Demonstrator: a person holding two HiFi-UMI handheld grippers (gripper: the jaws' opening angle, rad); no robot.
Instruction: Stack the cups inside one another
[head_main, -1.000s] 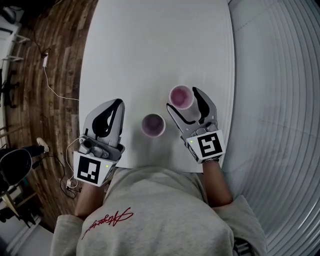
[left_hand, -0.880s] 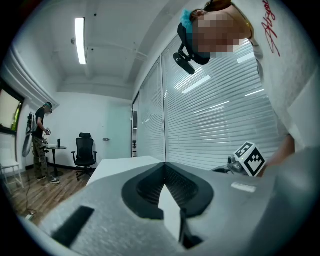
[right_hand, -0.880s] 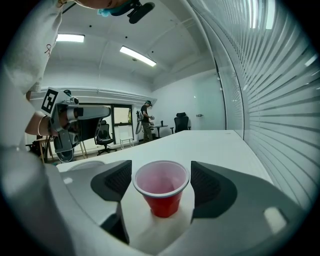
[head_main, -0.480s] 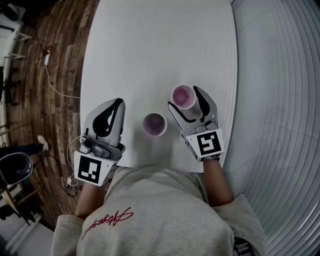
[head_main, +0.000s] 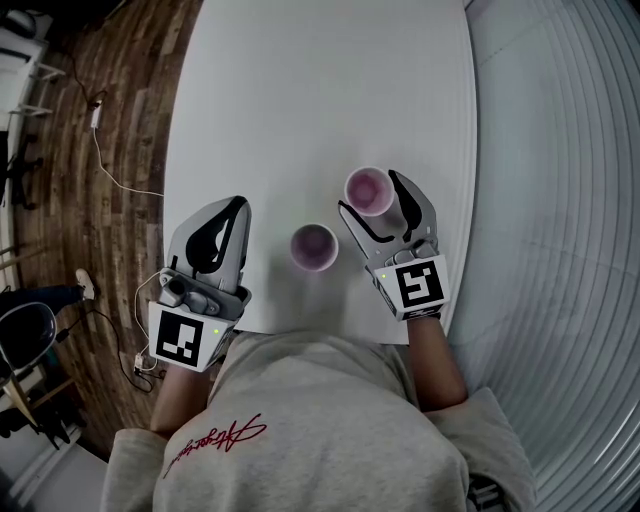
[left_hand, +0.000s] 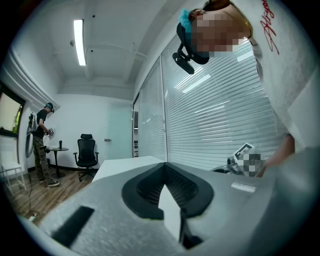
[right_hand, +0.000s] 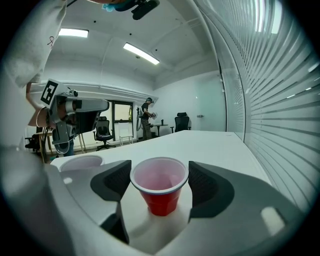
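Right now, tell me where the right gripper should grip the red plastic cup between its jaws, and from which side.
Probably the side wall just under the rim of the red plastic cup, coming level from the person's side. It stands upright, tapering downward, and the right gripper flanks it with open jaws.

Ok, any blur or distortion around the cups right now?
Head view: sharp, evenly lit, blinds bowed. Right gripper view: fisheye, dark corners, red cup crisp between the jaws of the right tool. Left gripper view: fisheye, no cup shown.
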